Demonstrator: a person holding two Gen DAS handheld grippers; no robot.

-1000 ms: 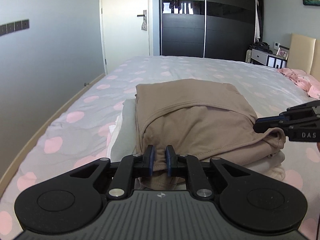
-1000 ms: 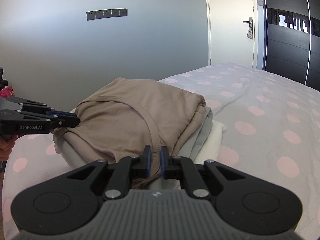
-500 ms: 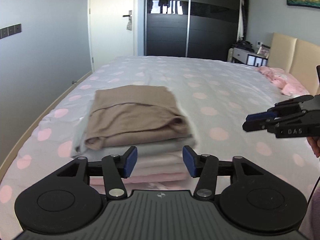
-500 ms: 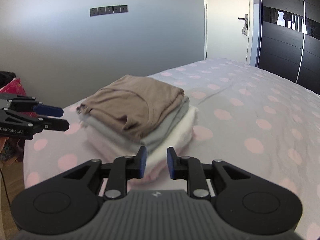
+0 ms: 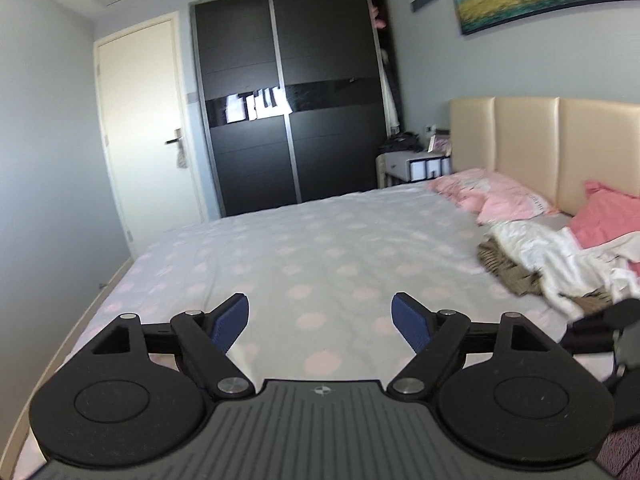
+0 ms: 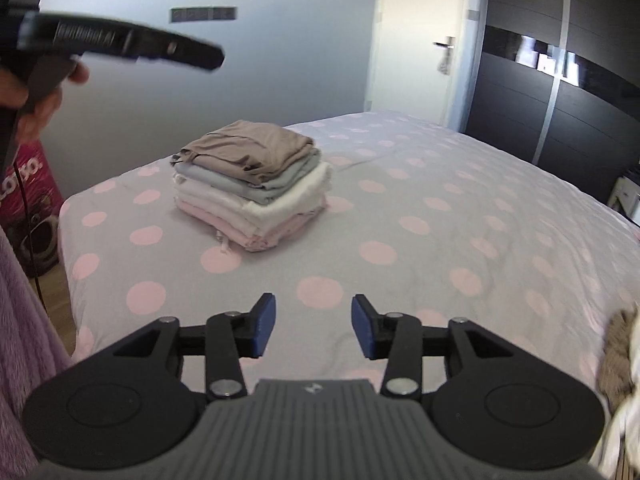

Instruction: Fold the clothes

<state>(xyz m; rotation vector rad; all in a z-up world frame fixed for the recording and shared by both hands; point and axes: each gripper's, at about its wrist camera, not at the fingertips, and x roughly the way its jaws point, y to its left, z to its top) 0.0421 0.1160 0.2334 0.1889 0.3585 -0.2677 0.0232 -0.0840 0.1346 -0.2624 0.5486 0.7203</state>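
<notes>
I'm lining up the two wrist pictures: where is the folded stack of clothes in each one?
Left wrist view: the folded stack is not in it; only an unfolded pile lies at right by the pillows.
Right wrist view: folded stack sits left of centre, near the bed's corner.
Shared landmark: the white door beside the dark wardrobe.

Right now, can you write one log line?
left hand-held gripper: opening, empty | right hand-held gripper: opening, empty | folded stack: on bed | unfolded pile: by pillows
</notes>
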